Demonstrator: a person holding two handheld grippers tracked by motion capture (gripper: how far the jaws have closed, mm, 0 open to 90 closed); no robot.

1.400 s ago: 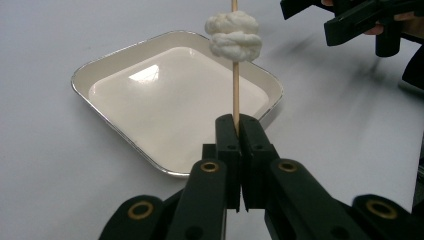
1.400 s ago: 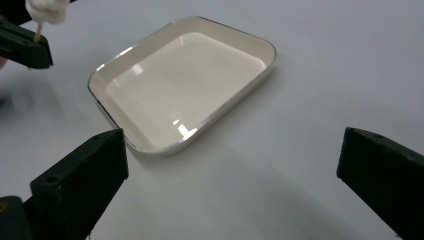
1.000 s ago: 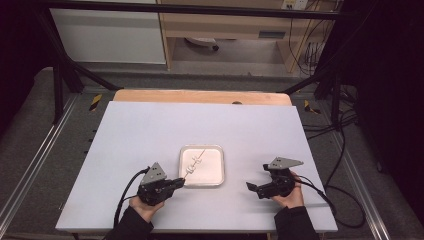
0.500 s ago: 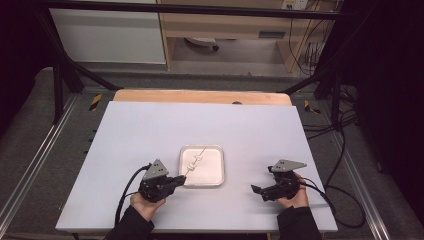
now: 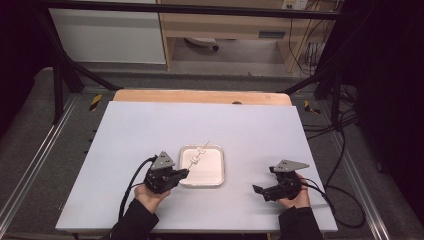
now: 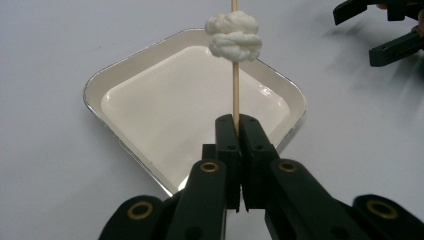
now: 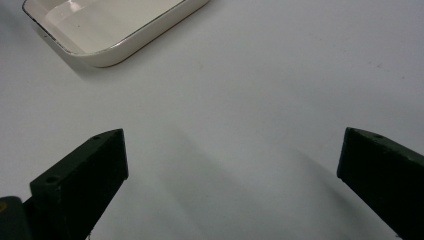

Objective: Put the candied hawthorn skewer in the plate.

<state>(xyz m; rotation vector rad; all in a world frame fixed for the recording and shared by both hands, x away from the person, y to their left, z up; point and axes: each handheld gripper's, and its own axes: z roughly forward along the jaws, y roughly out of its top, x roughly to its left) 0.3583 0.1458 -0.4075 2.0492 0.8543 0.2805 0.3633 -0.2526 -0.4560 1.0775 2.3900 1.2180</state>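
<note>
Compared with a second ago, the left gripper (image 5: 186, 171) has lifted a little and the wooden skewer (image 6: 235, 95) clamped in its jaws now slants higher over the white tray (image 5: 216, 177). The right gripper (image 5: 260, 189) has drawn back toward the near right and waits wide open and empty. It seems the skewer is being picked up from the tray. Its long axis runs from the near left up to the far right, the free tip pointing away from the person, with two white marshmallow-like lumps (image 6: 234, 36) threaded on it above the tray.
</note>
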